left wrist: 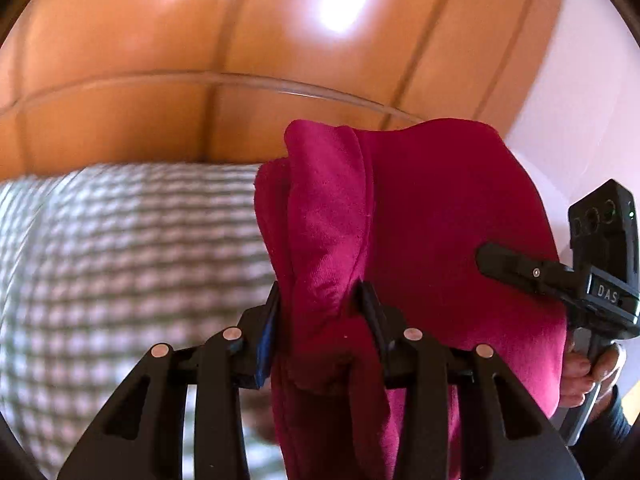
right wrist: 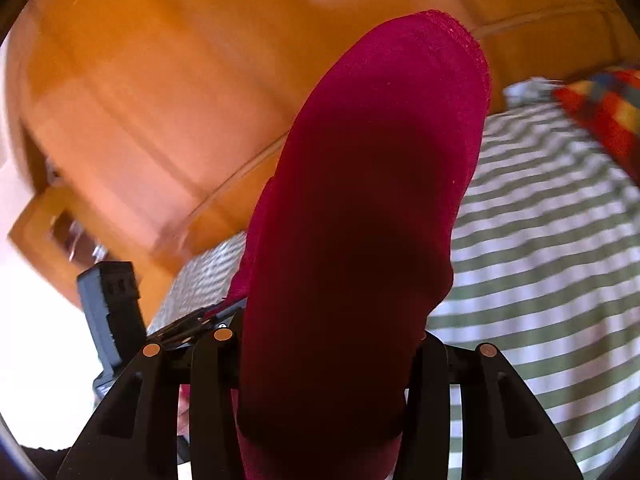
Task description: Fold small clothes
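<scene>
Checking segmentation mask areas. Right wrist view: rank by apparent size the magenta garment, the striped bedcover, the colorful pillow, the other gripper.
1. magenta garment, though it is inflated by hanging right at the lens
2. striped bedcover
3. other gripper and colorful pillow: look alike, both cropped or blurred, so unranked.

- Bright daylight; two glare patches on the wooden headboard [left wrist: 280, 40] beyond the left tool [left wrist: 320, 304].
- Motion blur smears the striped bedding [right wrist: 540, 260].
- Garment [right wrist: 360, 260] above the right tool [right wrist: 324, 332] lies in shadow.
- Fisheye bending, dark corners.
</scene>
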Demonstrator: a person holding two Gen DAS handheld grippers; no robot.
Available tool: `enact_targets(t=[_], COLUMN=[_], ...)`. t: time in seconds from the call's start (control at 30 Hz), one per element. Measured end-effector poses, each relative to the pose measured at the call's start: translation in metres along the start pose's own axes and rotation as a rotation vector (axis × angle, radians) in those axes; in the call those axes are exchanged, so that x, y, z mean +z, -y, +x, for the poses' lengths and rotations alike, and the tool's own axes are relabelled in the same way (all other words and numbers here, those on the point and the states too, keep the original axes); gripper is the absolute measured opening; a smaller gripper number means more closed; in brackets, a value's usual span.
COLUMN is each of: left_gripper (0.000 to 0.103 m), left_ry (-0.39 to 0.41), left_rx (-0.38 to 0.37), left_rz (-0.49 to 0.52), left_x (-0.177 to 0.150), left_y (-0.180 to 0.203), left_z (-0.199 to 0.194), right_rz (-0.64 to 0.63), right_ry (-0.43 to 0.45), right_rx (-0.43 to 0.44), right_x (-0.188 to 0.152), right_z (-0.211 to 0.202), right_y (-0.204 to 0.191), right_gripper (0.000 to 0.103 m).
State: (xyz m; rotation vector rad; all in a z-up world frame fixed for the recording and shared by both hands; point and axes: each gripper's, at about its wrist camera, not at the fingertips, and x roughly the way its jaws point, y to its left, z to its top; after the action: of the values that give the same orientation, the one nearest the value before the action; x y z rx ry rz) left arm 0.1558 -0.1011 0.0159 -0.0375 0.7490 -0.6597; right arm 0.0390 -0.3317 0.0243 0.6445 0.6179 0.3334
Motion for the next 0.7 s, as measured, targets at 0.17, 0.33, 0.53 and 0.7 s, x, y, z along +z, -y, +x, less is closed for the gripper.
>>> enact_targets(t=[0.17,0.33,0.53,0.7], left_gripper=[0.037,0.045,0.056,0.058], left_ry=[-0.122,-0.209,-0.204,-0.092], left_rx=[0.032,0.162,0.188,0.241], left_rz=[0.1,0.235,0.169,0.158], left_x=[0.02,0.001,0.013,0.003], left_y=[0.051,0.083,0.071,0.074], left_z=[0.08,0.144,0.134,0.084], right_rz=[0.157,0.261,0.225,0.095], right_ry=[0.001,-0.028,-0.03,0.031], right_rx=[-0.148,-0.195,-0.277,-0.423], right_x=[0.002,-0.022,-0.018,-0.019], right_z=[-0.003,0.007,-0.003,-0.046], right_y=[0.091,0.151,0.136,0.109], right_gripper=[0.043,0.055,0.078,0.078])
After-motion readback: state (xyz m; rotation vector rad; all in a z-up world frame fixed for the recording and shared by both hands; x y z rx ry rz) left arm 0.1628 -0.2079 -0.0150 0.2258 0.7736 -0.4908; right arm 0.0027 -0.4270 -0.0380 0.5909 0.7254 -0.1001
